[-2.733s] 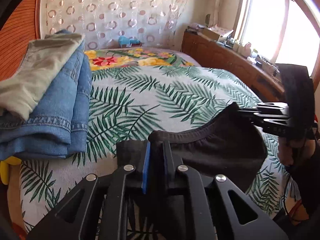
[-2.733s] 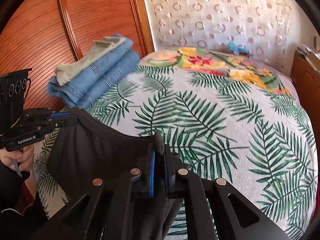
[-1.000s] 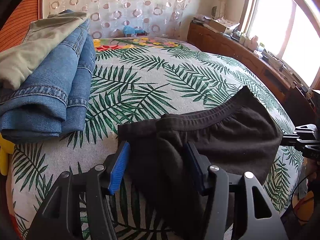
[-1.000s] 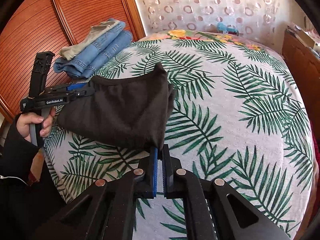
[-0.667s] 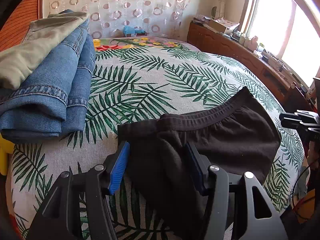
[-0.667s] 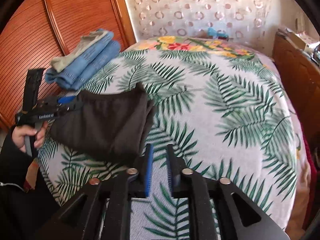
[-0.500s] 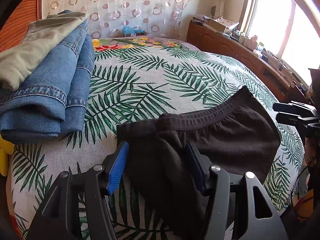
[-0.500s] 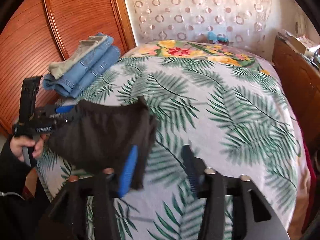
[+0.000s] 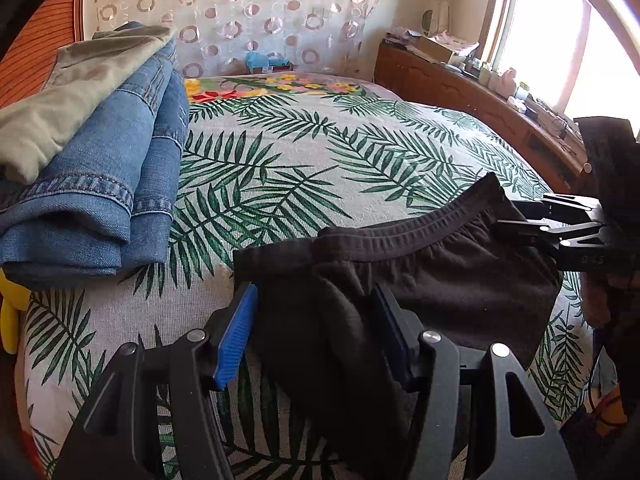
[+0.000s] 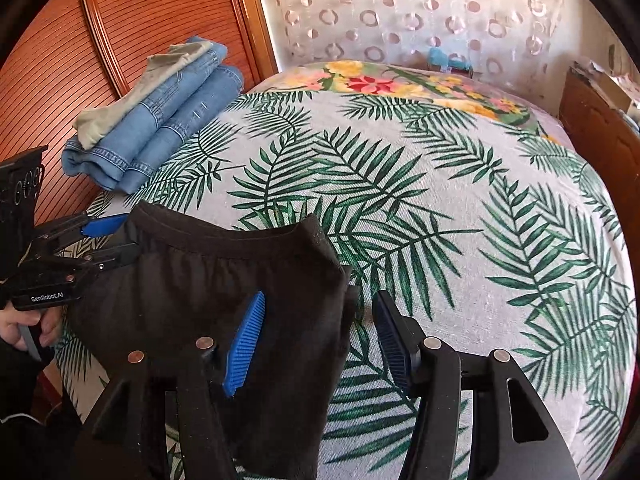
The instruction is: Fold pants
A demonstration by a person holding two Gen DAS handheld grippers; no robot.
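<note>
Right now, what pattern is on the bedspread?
Green palm leaves on the pale bedspread, with a flower band at the far end; right wrist view shows it best.

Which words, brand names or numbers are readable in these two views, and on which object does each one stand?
"GenRobot.AI": white letters on the black body of the left gripper, seen in the right wrist view.
Pale marks on the side of the right gripper in the left wrist view: too blurred to read.
Boxes and papers on the wooden cabinet by the window: too small to read.
No readable text on the black pants or the folded jeans.
</note>
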